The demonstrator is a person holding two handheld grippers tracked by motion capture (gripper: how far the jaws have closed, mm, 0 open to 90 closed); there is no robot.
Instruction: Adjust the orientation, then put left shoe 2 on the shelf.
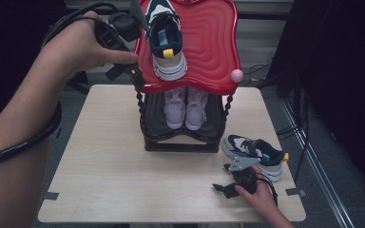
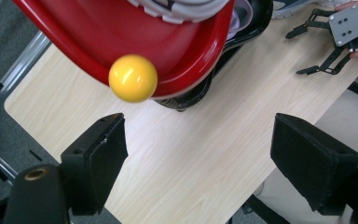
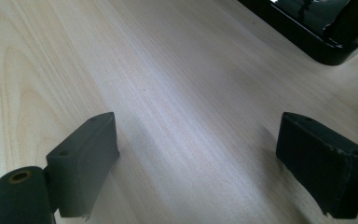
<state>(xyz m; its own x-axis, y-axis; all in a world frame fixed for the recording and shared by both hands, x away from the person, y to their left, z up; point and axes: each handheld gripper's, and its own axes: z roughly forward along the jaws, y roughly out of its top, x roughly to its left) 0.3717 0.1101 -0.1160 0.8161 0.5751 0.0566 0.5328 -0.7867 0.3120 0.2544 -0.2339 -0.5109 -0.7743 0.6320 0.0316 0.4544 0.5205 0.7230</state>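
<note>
A two-tier rack stands mid-table, with a red top shelf and a black lower shelf. One navy-and-white sneaker rests on the red shelf, and its mate lies on the table to the right of the rack. My left gripper hangs open beside the red shelf's front left corner. In the left gripper view its jaws stand wide with nothing between them, just below the shelf's yellow ball knob. My right gripper rests open on the table near the loose sneaker, over bare wood.
A pair of lavender shoes sits on the lower shelf. A pink ball knob marks the red shelf's front right corner. The wooden table has free room left of and in front of the rack. Cables trail from both grippers.
</note>
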